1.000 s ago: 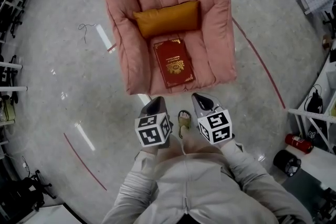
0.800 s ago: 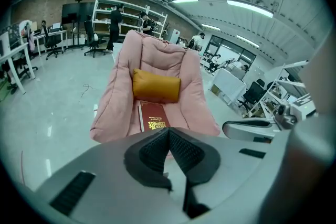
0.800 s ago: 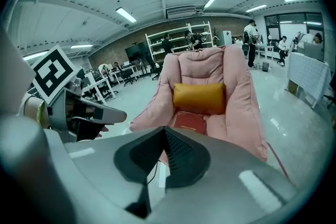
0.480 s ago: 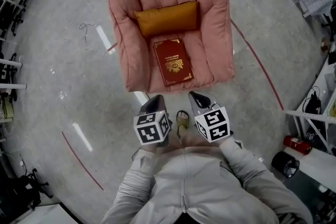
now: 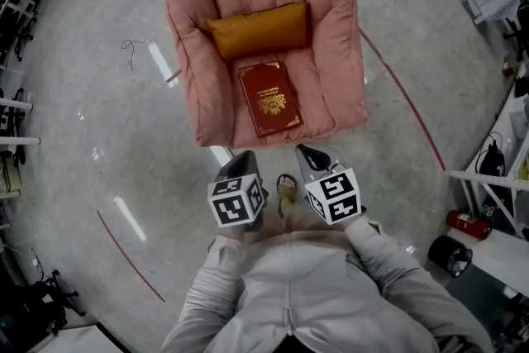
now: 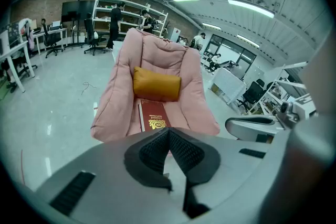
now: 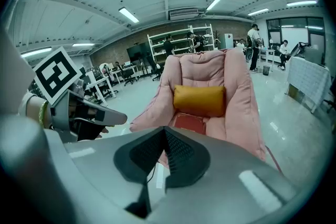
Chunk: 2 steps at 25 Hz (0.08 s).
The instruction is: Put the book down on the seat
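A dark red book [image 5: 269, 97] with gold print lies flat on the seat of a pink padded armchair [image 5: 335, 37], just in front of an orange cushion [image 5: 258, 29]. The same book [image 6: 153, 116] shows in the left gripper view, and a strip of the book [image 7: 190, 123] in the right gripper view. My left gripper [image 5: 245, 161] and right gripper [image 5: 307, 154] hang side by side in front of the chair's front edge, close to my body. Both are shut with nothing between their jaws, well clear of the book.
The chair stands on a glossy grey floor with curved red lines [image 5: 409, 99]. A loose cable [image 5: 131, 47] lies at the left. Shelving [image 5: 496, 186], a red can [image 5: 464, 221] and a black bin [image 5: 451, 255] stand at the right. Desks, chairs and people fill the far background.
Both grippers have drifted slightly back toward my body and a little left. The book and chair have not moved on the floor.
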Available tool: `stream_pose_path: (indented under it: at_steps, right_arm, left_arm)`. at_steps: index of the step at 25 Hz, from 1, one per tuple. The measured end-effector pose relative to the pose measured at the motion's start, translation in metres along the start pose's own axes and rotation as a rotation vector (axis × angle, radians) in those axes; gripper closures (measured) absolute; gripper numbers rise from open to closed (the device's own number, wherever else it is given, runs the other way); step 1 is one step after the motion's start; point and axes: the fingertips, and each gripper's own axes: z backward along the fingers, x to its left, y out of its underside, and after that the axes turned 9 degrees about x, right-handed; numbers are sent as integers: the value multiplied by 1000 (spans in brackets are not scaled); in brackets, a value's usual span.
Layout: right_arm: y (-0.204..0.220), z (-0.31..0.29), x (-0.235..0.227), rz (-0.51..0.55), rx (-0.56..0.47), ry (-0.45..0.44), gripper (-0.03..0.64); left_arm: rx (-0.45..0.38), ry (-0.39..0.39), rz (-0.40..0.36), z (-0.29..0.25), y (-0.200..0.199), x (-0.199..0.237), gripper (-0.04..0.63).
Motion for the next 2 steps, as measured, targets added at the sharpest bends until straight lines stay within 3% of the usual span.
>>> stream_pose_path:
  at_steps: [2]
  right_arm:
    - [0,1,-1,-2,3,3,618]
  left_arm:
    - [5,-1,2,-1,0,1,589]
